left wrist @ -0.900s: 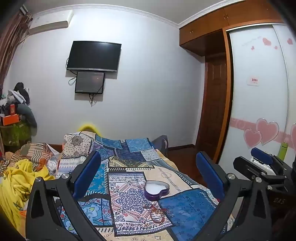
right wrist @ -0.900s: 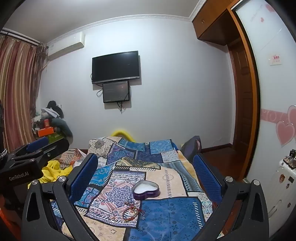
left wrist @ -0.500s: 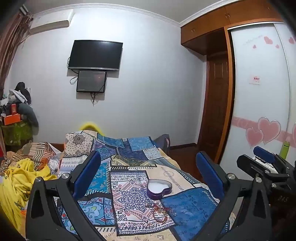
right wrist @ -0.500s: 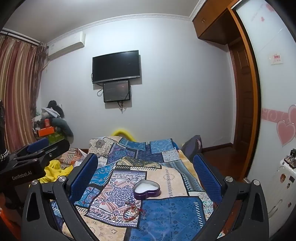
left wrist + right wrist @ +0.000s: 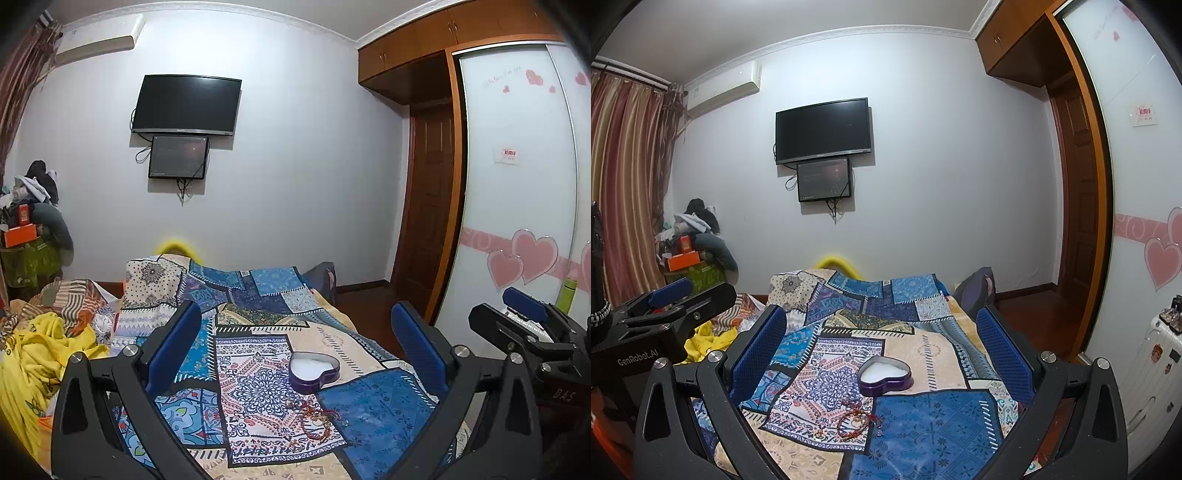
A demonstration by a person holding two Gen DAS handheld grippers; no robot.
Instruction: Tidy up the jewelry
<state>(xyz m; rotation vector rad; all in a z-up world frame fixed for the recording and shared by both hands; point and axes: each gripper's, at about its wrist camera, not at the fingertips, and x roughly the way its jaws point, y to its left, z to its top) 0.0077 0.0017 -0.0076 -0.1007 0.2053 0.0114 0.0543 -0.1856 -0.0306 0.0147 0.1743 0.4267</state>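
Left gripper (image 5: pixel 295 349) spread wide, empty, above patchwork bedspread (image 5: pixel 373 410). Right gripper (image 5: pixel 882 345) likewise spread, empty. Purple heart-shaped tin (image 5: pixel 885 376) lidless on bedspread; red bracelets (image 5: pixel 855 424) heaped just beside it, nearer camera.

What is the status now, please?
Left gripper and right gripper: jaws open, empty. Red bracelets loose on bedspread, beside open heart tin. Nothing in the way.
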